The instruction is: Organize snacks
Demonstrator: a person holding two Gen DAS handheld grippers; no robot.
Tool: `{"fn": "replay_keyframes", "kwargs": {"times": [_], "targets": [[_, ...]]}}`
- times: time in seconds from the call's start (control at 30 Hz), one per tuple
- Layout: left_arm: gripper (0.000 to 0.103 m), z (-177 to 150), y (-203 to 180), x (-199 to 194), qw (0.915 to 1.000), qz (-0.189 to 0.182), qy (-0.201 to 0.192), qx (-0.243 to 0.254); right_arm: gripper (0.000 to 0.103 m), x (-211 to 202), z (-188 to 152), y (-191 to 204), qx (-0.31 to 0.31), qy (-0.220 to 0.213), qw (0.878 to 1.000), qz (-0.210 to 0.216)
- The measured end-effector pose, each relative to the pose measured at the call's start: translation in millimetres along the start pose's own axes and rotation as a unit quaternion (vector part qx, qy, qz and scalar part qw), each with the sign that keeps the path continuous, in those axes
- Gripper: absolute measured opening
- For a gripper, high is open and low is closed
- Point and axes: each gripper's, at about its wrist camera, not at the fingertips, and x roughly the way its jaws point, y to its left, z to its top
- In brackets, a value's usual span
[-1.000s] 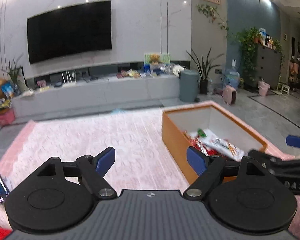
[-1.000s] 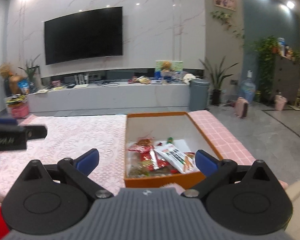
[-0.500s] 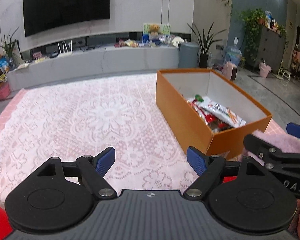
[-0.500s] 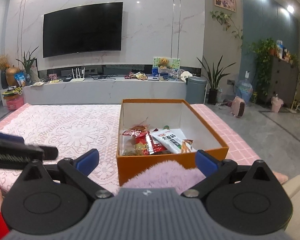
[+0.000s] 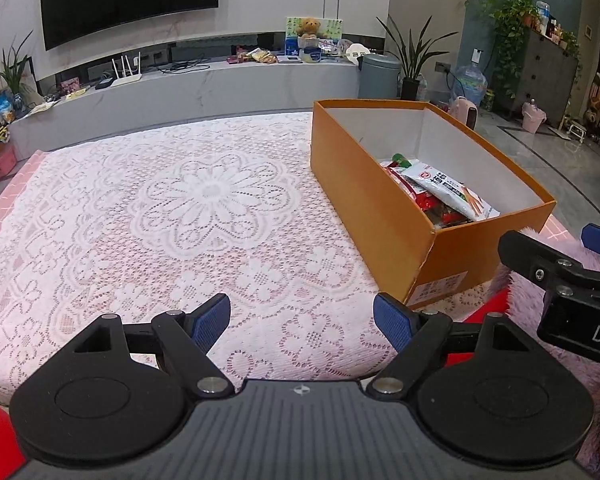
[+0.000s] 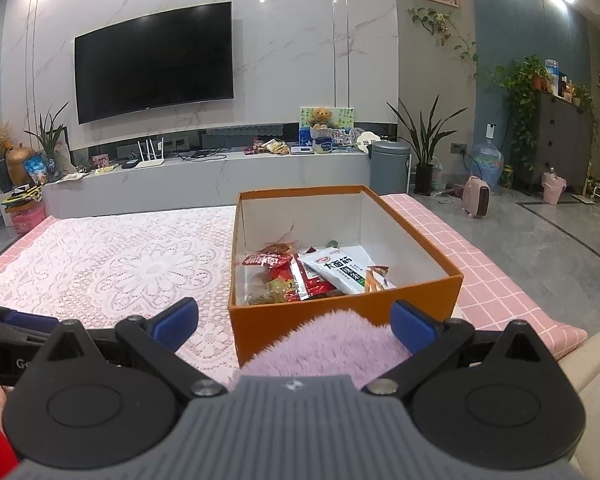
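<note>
Snacks (image 6: 320, 276) fill orange box (image 6: 340, 312); both tongs empty.

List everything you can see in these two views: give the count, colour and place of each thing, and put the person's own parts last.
box: one, orange, open, right side of the table.
snack packets: several, red and white, in the box's near end.
lace cloth: one, white over pink, covering the table.
television: one, black, on the wall.
bin: one, grey, beside the TV bench.
fluffy fabric: lilac, before the box.
left hand-held gripper: open, empty.
right hand-held gripper: open.
</note>
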Motion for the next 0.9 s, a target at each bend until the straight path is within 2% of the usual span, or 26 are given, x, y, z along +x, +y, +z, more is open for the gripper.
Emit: {"fn": "replay_keyframes", "kwargs": {"times": [0.9], "targets": [[0.095, 4.4, 5.6, -5.6, 0.9999, 0.006, 0.0, -0.012, 0.1, -2.9, -1.0, 2.2, -0.01, -0.004, 1.0, -0.001]]}}
